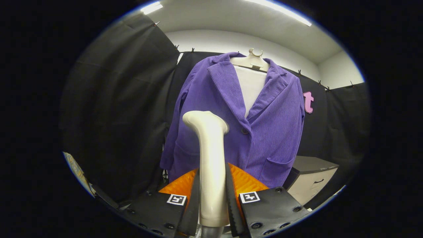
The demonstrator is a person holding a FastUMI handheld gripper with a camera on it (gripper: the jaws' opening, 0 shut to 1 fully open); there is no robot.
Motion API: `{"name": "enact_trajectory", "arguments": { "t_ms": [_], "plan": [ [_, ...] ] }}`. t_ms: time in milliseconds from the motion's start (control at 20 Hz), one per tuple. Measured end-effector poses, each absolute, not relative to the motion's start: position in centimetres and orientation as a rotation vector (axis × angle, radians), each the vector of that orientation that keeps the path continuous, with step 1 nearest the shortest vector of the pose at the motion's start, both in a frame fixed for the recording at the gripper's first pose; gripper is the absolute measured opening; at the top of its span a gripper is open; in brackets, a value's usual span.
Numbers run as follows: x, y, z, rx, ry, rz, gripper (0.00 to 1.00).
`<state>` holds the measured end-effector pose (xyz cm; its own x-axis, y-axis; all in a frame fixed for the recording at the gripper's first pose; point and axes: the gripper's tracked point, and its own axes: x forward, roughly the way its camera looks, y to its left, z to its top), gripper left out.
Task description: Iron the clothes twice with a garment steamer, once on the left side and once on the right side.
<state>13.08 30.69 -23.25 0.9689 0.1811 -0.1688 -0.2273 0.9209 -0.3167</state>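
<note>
- Our gripper has its jaws closed on the cream plastic garment steamer, upright at lower centre.
- Beyond it hangs a purple ribbed corduroy jacket, buttoned, lapels open.

Cream garment steamer upright, clamped between the jaws, head tipped left. Purple corduroy blazer on hanger just beyond, buttoned.

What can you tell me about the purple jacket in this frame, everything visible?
The purple jacket looks like ribbed corduroy, with wide lapels, one dark button fastened at the waist and patch pockets low on the front. It hangs upright on a pale hanger over a white panel, against the black booth wall. It sits beyond the gripper, whose jaws are shut on the cream steamer; the steamer's head overlaps the jacket's front, contact unclear.
</note>
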Motion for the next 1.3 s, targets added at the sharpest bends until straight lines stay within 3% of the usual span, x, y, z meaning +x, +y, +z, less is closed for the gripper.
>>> {"name": "enact_trajectory", "arguments": {
  "t_ms": [1300],
  "plan": [
    [7.2, 27.8, -36.0, -0.414, 0.381, 0.238, 0.45]
  ]
}}
